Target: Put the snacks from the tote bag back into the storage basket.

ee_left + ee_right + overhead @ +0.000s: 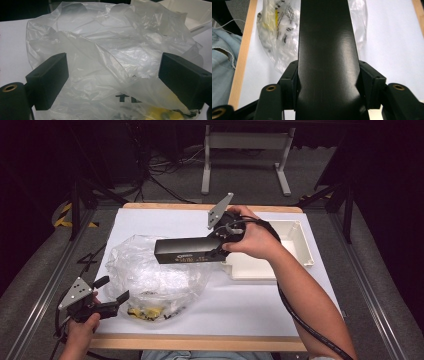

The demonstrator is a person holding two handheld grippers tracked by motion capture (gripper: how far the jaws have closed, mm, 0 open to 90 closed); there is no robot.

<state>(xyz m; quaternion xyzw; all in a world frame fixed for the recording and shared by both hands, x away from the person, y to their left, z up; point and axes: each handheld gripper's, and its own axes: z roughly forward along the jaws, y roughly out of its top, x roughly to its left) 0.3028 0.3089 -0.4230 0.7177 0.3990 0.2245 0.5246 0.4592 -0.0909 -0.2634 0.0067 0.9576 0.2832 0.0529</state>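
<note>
A dim room with a white-topped table [165,222]. From the high view, the right gripper [220,249] holds a long black box [187,250] level above a crumpled clear plastic bag [150,275], with a white tray [300,245] beside it; the left gripper [112,295] waits at the bag's near edge. In the left gripper view its jaws stand apart, gripping nothing (film merely lies between them). In the right gripper view the jaws clamp the box's end [325,62]; held so far off-centre, it could sag or slip, and the slack bag mouth may block it.

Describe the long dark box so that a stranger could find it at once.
Start at the white table. Above the crumpled clear plastic bag, the right gripper holds a long black box level in the air. It is the only dark, straight-edged thing there.
</note>
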